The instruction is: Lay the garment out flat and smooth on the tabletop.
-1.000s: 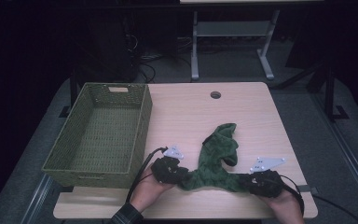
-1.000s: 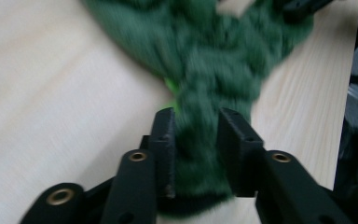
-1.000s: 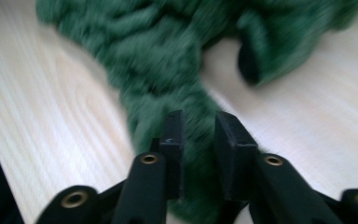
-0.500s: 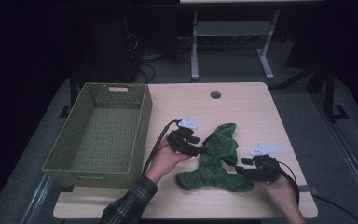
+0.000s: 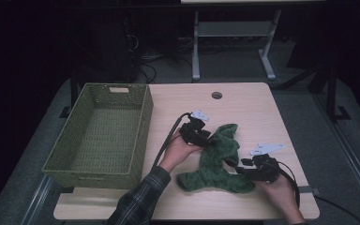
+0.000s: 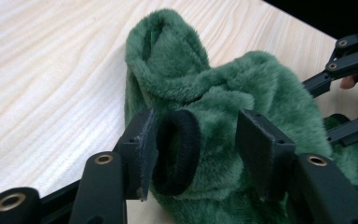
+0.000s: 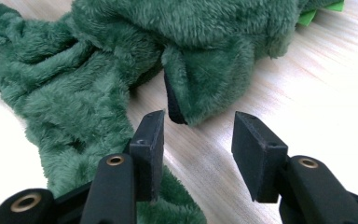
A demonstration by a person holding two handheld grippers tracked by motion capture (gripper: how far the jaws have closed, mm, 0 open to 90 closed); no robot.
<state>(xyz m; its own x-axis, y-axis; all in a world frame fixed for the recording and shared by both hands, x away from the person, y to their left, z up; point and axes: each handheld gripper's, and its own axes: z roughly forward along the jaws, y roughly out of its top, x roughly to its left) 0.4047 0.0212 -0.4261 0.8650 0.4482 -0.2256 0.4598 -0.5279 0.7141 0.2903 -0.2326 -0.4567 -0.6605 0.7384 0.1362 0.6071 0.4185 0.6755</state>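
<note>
On the surface beside a woven basket, a green plush garment lies rumpled; both the left tool and right tool gape at its cuffs, apparently mid-fold; pinching comes next.

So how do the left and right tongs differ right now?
The left tongs straddle a dark-edged cuff of the green fleece garment, cloth between the jaws; the right tongs have bare table between theirs, just short of another cuff. In the high view the left sits farther up the table than the right. Both are open.
</note>
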